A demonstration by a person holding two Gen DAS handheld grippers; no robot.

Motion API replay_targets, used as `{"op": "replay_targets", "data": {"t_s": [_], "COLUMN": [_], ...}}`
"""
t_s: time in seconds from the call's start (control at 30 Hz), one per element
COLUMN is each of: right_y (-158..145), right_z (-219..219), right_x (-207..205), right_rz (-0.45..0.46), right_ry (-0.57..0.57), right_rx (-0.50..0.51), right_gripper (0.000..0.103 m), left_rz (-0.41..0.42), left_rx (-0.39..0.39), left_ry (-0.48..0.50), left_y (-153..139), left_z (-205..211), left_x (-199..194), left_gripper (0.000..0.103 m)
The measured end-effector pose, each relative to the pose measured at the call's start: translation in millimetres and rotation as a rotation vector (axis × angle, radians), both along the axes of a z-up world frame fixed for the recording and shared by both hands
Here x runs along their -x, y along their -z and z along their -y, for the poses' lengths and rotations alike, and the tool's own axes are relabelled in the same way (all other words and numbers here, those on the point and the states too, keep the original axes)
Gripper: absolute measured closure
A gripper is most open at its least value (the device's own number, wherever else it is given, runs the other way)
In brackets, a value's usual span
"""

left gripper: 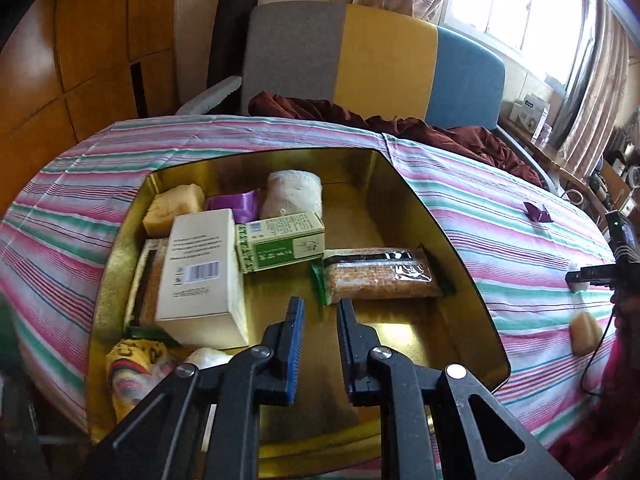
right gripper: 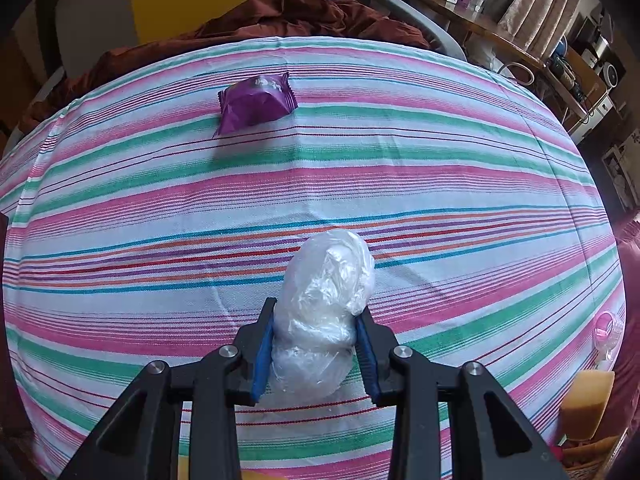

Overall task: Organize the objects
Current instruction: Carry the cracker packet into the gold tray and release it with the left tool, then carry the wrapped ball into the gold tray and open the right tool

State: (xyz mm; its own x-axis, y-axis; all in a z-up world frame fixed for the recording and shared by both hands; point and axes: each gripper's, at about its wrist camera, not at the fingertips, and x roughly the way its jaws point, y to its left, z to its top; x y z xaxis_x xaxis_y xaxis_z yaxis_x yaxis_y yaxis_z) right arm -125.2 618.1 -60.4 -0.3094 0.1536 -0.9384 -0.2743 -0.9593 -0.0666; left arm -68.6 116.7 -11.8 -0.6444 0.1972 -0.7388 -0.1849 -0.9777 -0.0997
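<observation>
A gold tin box lies open on the striped tablecloth. It holds a cream carton, a green box, a biscuit pack, a white towel roll, a yellow sponge and a patterned yellow cloth. My left gripper hovers over the tin's bare floor, shut with nothing between its fingers. My right gripper is shut on a plastic-wrapped white bundle that rests on the cloth. A purple snack packet lies farther back.
A second yellow sponge and a small pink-and-clear item sit near the table's right edge. A dark red cloth and a grey, yellow and blue chair back stand behind the table. Shelves with clutter line the right wall.
</observation>
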Motion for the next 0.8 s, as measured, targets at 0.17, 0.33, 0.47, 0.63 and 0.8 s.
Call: {"op": "replay_targets", "data": {"t_s": [0.17, 0.33, 0.47, 0.63, 0.8], "right_y": [-11, -30, -47, -72, -95], "right_z": [7, 27, 69, 158, 256], "right_x": [-2, -9, -17, -25, -35], "right_rz": [-0.047, -0.122, -0.154, -0.213, -0.253], "right_ry": [-0.008, -0.068, -0.178, -0.413, -0.647], "right_rx": [-0.024, 0.001, 0.037, 0.095, 0.146], "right_gripper": [0.068, 0.068, 0.068, 0.067, 0.067], "left_rz": [-0.051, -0.082, -0.091, -0.088, -0.079], "left_rx": [0.065, 0.113, 0.125, 0.105, 0.091], "left_ry": [-0.028, -0.052, -0.070, -0.080, -0.075], "left_y": [-8, -14, -15, -14, -12], "left_z": [11, 24, 35, 46, 55], "left_x": [-11, -20, -24, -26, -28], "left_gripper": [0.086, 0.086, 0.085, 0.076, 0.056]}}
